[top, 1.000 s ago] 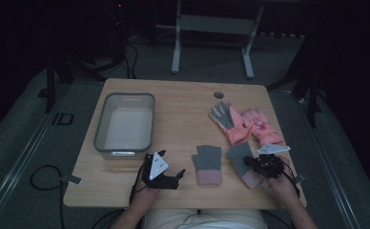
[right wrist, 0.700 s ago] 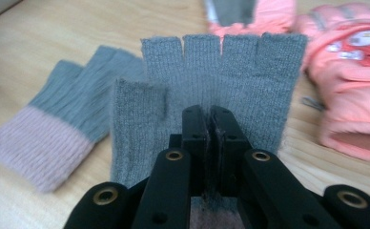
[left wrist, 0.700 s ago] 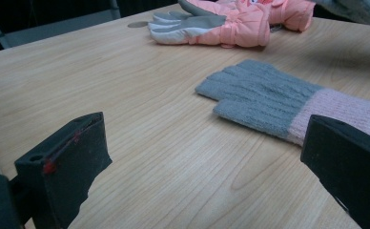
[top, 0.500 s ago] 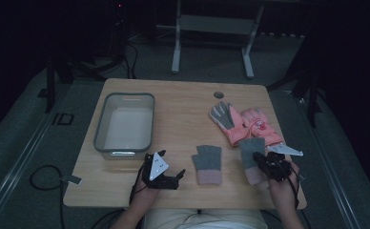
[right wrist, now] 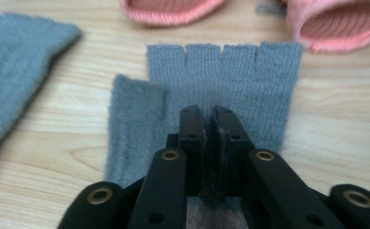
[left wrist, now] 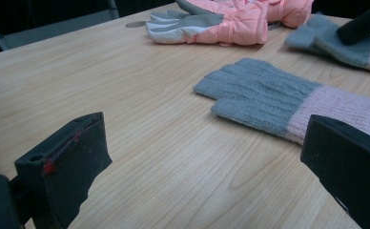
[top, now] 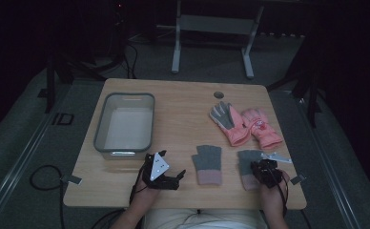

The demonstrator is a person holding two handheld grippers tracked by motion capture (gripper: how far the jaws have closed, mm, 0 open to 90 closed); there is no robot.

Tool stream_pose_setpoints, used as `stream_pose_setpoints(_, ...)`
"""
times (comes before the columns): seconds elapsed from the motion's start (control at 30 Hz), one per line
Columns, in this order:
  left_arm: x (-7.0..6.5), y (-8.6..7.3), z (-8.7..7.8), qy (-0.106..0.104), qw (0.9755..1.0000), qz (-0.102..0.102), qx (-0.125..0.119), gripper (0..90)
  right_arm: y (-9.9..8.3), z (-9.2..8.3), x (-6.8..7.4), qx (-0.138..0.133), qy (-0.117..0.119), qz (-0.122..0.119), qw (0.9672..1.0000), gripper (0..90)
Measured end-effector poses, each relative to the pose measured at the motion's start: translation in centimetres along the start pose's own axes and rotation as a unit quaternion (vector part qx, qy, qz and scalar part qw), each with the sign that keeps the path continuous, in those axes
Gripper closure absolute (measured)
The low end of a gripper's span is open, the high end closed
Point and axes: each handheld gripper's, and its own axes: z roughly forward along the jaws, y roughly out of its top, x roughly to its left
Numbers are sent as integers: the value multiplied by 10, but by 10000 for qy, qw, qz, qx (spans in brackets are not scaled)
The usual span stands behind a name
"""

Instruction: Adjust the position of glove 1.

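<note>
Two grey knit fingerless gloves with pink cuffs lie near the table's front edge. One glove [top: 208, 163] [left wrist: 278, 100] is in the middle, just right of my left gripper [top: 179, 180] [left wrist: 207, 157], which rests open with nothing between its jaws. The other glove [top: 246, 159] [right wrist: 231, 71] lies flat to the right. My right gripper [top: 263, 172] [right wrist: 210, 112] sits low on its palm and cuff. Its jaws are nearly together and have just been opening slightly. A pinch of knit still shows between them.
A pair of pink padded gloves [top: 246, 125] [left wrist: 221, 19] lies behind the grey ones at the right. A clear grey-rimmed bin [top: 99, 129] stands at the left. Bare wood [top: 183, 109] lies between them, with a small round hole [top: 219, 94] near the far edge.
My right gripper has shifted a little with the right grey glove and sunk toward the table. The left gripper and the middle glove have stayed put.
</note>
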Motion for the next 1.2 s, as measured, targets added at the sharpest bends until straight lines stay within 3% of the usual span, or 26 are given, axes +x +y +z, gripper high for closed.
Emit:
stream_pose_setpoints(0.13, 0, 0, 0, -7, 10000, 15, 1, 18, 0, 0, -1, -19, 37, -15, 10000, 753)
stream_pose_setpoints(0.2, 0, 0, 0, -4, 10000, 14, -6, 18, 4, -5, -5, -56, 168, -77, 9998, 706)
stream_pose_setpoints(0.3, 0, 0, 0, 1, 10000, 7, -12, 17, 13, -12, -10, -107, 464, -645, 9968, 687)
stream_pose_setpoints(0.37, 0, 0, 0, 5, 10000, 8, -10, 18, 18, -18, -13, -178, 631, -1148, 9912, 684)
stream_pose_setpoints(0.5, 0, 0, 0, 7, 10000, 8, 3, 18, 26, -24, -23, -179, 1040, -1801, 9780, 652)
stream_pose_setpoints(0.63, 0, 0, 0, 15, 10000, -5, -6, 18, 31, -23, -28, -80, 1427, -2150, 9661, 640)
stream_pose_setpoints(0.73, 0, 0, 1, 7, 10000, -14, 0, 18, 30, -15, -31, 37, 1556, -2268, 9614, 638)
stream_pose_setpoints(0.9, 0, 0, 0, 18, 10000, 3, -11, 18, 15, 2, -38, 333, 1570, -2136, 9636, 615)
stream_pose_setpoints(1.03, -1, 0, 0, 29, 10000, 9, -8, 17, 11, 4, -41, 330, 1583, -2006, 9662, 616)
stream_pose_setpoints(1.13, -1, 0, 0, 26, 10000, 3, -2, 17, 10, 5, -39, 340, 1581, -1990, 9666, 656)
stream_pose_setpoints(1.2, 0, 0, 0, 24, 10000, 1, 10, 18, 12, 6, -38, 388, 1537, -1926, 9684, 729)
